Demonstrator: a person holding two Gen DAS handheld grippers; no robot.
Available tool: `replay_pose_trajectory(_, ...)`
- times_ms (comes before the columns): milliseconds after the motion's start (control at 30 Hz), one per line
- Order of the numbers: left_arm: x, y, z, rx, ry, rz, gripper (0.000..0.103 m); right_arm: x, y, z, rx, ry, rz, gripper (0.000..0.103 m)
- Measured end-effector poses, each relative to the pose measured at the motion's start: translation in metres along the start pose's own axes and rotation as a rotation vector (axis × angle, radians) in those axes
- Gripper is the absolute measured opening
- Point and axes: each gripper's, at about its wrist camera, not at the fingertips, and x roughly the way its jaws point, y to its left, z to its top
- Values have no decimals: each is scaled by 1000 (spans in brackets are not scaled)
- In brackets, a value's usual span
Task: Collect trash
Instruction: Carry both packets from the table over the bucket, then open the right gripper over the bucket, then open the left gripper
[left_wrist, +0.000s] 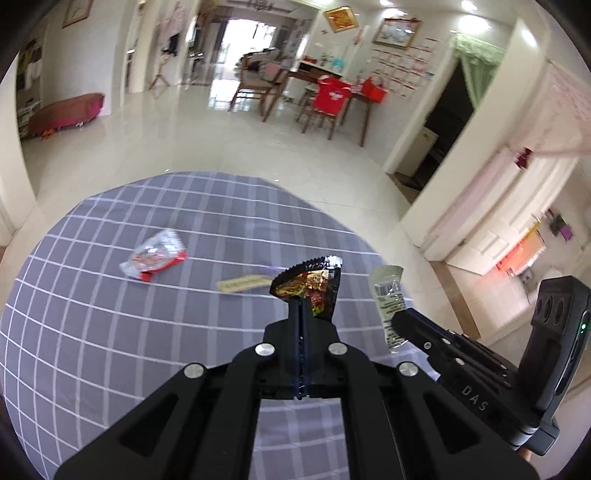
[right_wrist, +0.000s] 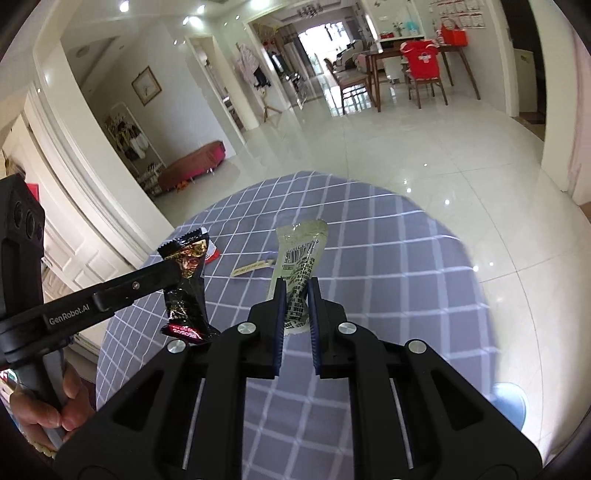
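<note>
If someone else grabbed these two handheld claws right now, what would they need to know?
Left gripper: shut on the dark snack wrapper, held above the table.
Right gripper: shut on the pale clear wrapper, also lifted.
On the checked tablecloth: a red-and-white wrapper and a tan paper strip.
Done: two pieces picked up.
Left: drop both somewhere (no bin clearly in view), then collect the remaining two.

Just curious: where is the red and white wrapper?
In the left wrist view, the red and white wrapper lies on the checked tablecloth, left of the paper strip.
</note>
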Motion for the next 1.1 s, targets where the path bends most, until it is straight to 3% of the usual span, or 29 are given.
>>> replay_pose_trajectory(233, 4, -92, -26, 112, 31, -95, 1, -80, -46, -29, 63, -86, -49, 12)
replay_pose_trajectory(533, 46, -211, -82, 267, 134, -211, 1, -178, -136, -87, 180, -178, -203, 12)
replay_pose_trajectory(800, 93, -288, -135, 382, 227, -249, 1, -204, -197, -132, 272, -171, -320, 16)
replay_pose_trajectory(833, 98, -292, -140, 389, 237, -249, 1, -203, -204, -135, 283, -167, -326, 20)
replay_pose_trajectory(933, 115, -307, -153, 407, 274, -248, 1, -197, -235, -149, 348, -155, -321, 55)
replay_pose_trajectory(1100, 137, -320, -172, 436, 321, -235, 1, -196, -254, -167, 395, -139, -329, 55)
